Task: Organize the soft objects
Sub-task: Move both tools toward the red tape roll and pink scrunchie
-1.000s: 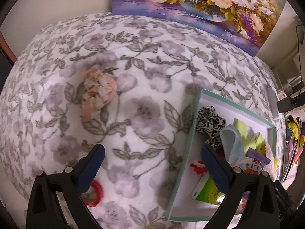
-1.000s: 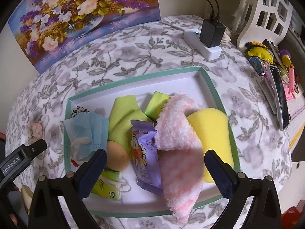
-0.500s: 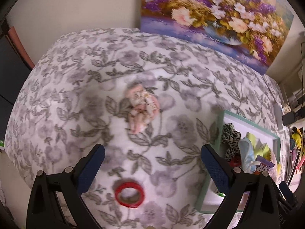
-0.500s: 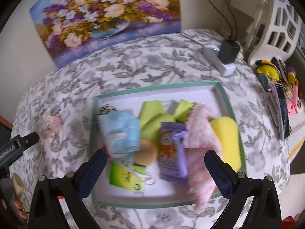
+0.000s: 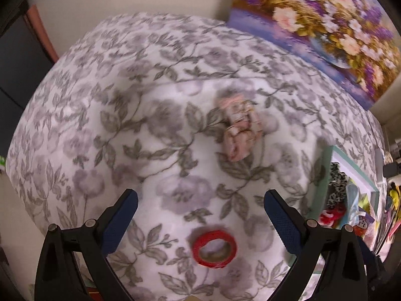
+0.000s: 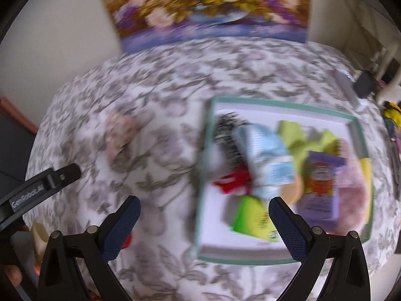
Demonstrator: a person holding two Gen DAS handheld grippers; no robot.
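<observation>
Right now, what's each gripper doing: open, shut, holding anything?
Left gripper: jaws open, holding nothing.
Right gripper: jaws open, holding nothing.

Left gripper (image 5: 200,215) — black frame, blue-padded fingers (image 5: 120,215) spread wide, nothing between them. Right gripper (image 6: 204,222) — likewise spread, empty. In the right wrist view the left gripper's black arm enters from the left edge.
</observation>
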